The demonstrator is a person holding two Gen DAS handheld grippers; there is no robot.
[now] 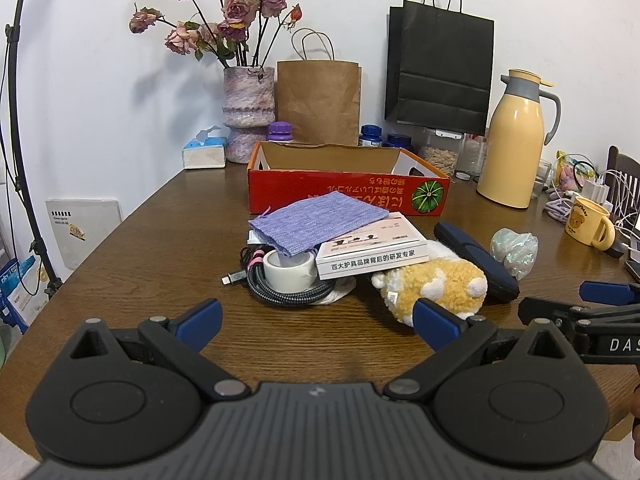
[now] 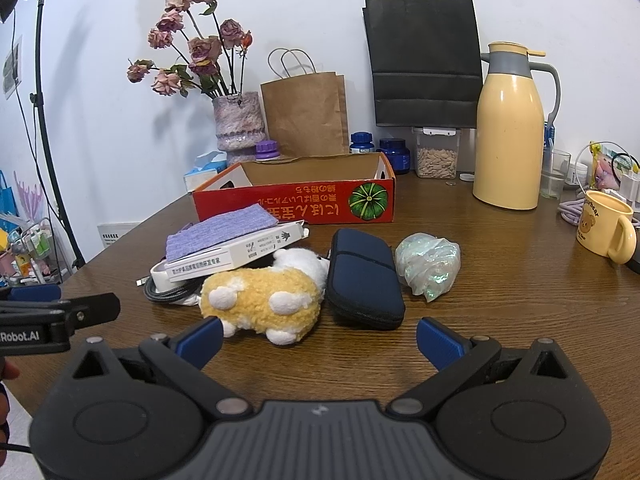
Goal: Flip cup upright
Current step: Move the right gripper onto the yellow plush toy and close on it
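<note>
A yellow cup (image 1: 588,219) with a bear print stands at the table's right edge, mouth up and handle to the right; the right wrist view shows the cup (image 2: 603,227) the same way. My left gripper (image 1: 318,318) hovers open over the near table, well left of the cup, with nothing between its blue pads. My right gripper (image 2: 319,340) is open too, just short of a plush toy, and the cup lies far off to its right. Each gripper's black finger shows at the edge of the other's view.
A yellow and white plush toy (image 2: 260,300), a navy pouch (image 2: 362,276), a crumpled plastic bag (image 2: 428,266), a white box with a purple cloth, tape and a cable cluster mid-table. A red cardboard tray (image 2: 296,200), a yellow thermos (image 2: 510,128), a flower vase, paper bags and jars stand behind.
</note>
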